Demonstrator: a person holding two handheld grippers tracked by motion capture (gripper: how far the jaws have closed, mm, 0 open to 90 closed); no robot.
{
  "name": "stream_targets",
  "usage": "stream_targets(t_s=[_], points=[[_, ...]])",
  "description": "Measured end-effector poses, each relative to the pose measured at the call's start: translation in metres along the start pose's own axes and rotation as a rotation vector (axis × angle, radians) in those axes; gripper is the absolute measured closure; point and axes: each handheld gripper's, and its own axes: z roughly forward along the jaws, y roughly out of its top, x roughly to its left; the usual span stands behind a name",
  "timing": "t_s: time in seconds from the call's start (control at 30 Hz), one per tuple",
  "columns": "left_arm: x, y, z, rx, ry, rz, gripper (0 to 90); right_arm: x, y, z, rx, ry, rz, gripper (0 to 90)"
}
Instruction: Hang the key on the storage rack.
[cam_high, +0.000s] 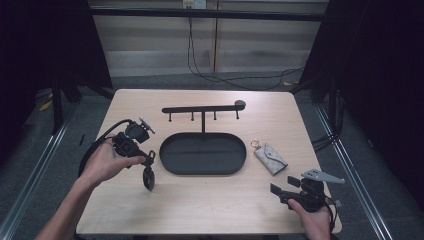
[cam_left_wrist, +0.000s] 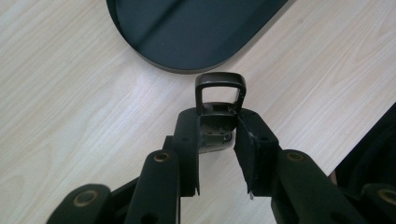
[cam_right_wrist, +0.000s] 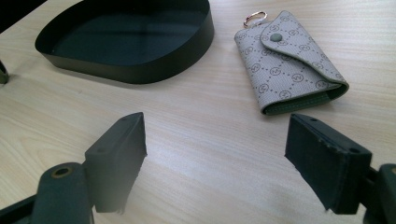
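Right gripper (cam_high: 280, 192), jaws wide, idles near; left gripper (cam_left_wrist: 219, 140) clamps car key (cam_left_wrist: 219, 100), tray (cam_left_wrist: 196, 32) just right, hooks beyond.

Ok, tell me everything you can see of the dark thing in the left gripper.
The dark object is clamped between the fingers of the left gripper, held above the wooden table just left of the black oval tray. A rounded rectangular loop, glossy like plastic or metal, sticks out past the fingertips. Behind it sits a ribbed dark body with a silvery part underneath. In the high view it hangs down as a dark oval shape. What it is exactly I cannot tell.
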Motion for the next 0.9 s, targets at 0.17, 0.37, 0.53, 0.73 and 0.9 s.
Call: stream_targets(t_s=[0.17, 0.37, 0.53, 0.73, 0.9], points=[[-0.003, 0.003, -0.001, 0.023, 0.029, 0.018, 70.8, 0.0, 0.0, 0.001, 0.002, 0.0, 0.002, 20.3], [-0.005, 0.008, -0.003, 0.049, 0.052, 0.043, 70.9, 0.0, 0.0, 0.001, 0.003, 0.001, 0.001, 20.3], [-0.005, 0.011, -0.007, 0.045, 0.053, 0.033, 70.8, 0.0, 0.0, 0.001, 0.004, 0.001, -0.001, 20.3], [-0.005, 0.015, -0.014, 0.042, 0.053, 0.033, 70.8, 0.0, 0.0, 0.001, 0.004, 0.0, -0.001, 20.3], [-0.004, 0.018, -0.024, 0.039, 0.054, 0.035, 70.8, 0.0, 0.0, 0.0, 0.003, -0.002, -0.002, 20.3]])
